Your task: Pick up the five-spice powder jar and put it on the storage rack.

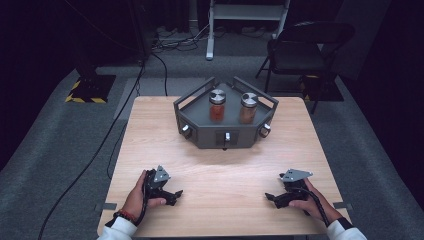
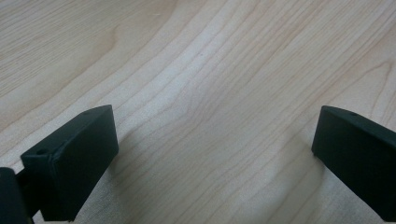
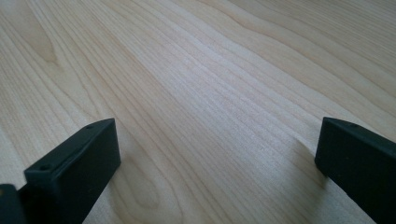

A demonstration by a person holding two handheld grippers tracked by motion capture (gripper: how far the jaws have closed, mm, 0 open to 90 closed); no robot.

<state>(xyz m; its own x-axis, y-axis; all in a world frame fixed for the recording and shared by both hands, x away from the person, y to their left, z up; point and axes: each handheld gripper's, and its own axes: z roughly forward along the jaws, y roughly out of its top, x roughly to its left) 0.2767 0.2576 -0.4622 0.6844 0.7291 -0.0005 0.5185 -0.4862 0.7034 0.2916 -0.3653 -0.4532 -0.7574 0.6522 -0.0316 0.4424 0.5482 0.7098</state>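
Observation:
A dark grey angular rack (image 1: 225, 134) stands at the far middle of the wooden table (image 1: 220, 165). On its top shelf stand two glass jars with metal lids: one with reddish contents (image 1: 217, 106) on the left, one with orange-brown contents (image 1: 248, 108) on the right. My left gripper (image 1: 172, 195) rests on the near left of the table, held by a hand, open with nothing between its jaws. My right gripper (image 1: 272, 199) rests on the near right, likewise open over bare wood. In the gripper views, the left gripper (image 2: 212, 149) and the right gripper (image 3: 217, 154) each show jaws spread wide over the tabletop.
Three knobs (image 1: 227, 136) sit on the rack's front faces. Beyond the table, a black folding chair (image 1: 300, 50) stands at the back right, a white stand (image 1: 245, 20) at the back, and cables (image 1: 100, 150) trail over the grey carpet on the left.

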